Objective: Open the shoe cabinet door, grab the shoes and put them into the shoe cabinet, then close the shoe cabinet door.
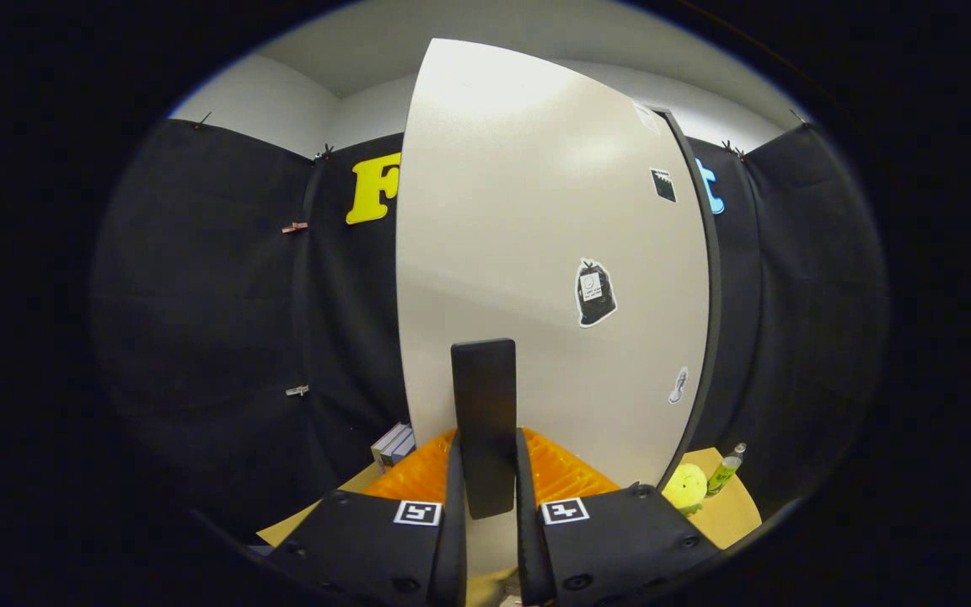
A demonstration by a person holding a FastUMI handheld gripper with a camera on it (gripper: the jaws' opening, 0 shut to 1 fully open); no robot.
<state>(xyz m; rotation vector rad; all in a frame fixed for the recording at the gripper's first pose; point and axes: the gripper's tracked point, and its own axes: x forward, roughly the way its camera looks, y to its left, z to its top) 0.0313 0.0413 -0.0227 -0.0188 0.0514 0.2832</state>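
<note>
The white shoe cabinet door [536,211] stands close in front of me, with a few stickers on its face and a dark strip along its right edge. A black upright handle [483,396] is fixed to the door's lower part. My gripper [485,459] is shut on this handle, one finger pressing each side of its lower end. The door hides the inside of the cabinet, and I cannot tell how far it is swung.
Left of the door, low down, lies a small stack of books [393,445]. To its right, a yellow plush toy [686,487] and a green bottle [726,470] rest on a tan surface [734,516]. Black cloth walls close in both sides.
</note>
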